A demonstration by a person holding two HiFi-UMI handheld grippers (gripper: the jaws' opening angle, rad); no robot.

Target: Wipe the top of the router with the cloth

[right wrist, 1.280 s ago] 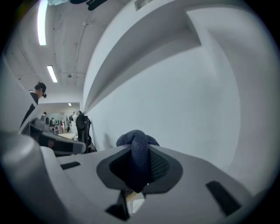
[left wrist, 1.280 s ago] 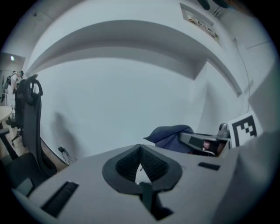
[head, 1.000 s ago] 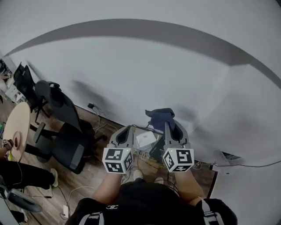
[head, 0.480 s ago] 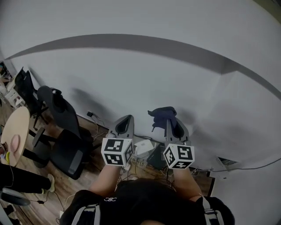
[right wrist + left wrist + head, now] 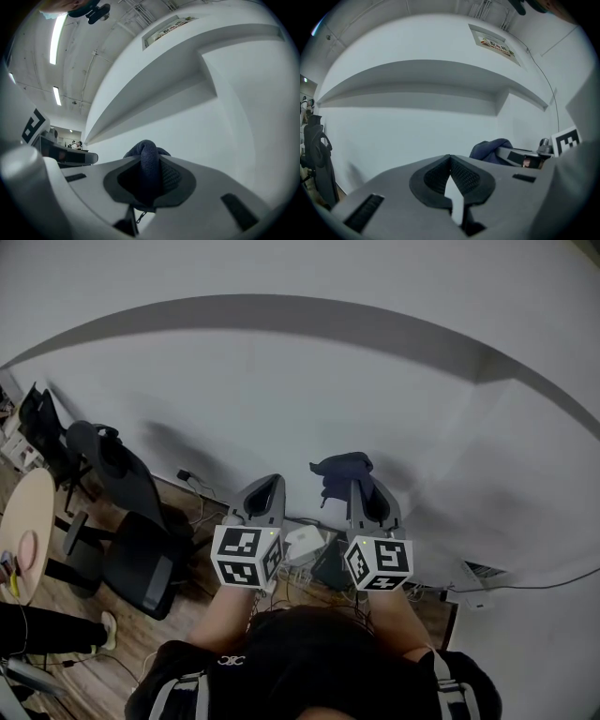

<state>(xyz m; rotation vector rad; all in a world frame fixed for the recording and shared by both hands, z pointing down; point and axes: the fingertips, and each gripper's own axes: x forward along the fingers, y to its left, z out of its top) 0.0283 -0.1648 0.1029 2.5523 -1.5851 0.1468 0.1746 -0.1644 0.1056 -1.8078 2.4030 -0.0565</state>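
Two tongs level, side by side: left tongs (image 5: 271, 484) pressed together, right tongs (image 5: 362, 486) pinching dark cloth (image 5: 338, 468).

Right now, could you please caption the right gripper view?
Right gripper clamps a dark blue cloth, facing a white wall.

An office: black swivel chairs (image 5: 141, 554), round table (image 5: 28, 521), trailing floor cables (image 5: 199, 491).

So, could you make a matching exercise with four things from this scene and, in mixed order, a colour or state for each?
1 cloth
2 router
3 left hand-held gripper
4 chair

A black, at the left
B shut, empty
C white, seen between both hand-held grippers
D dark blue, in the right hand-held gripper

Pairs: 1-D, 2-C, 3-B, 4-A
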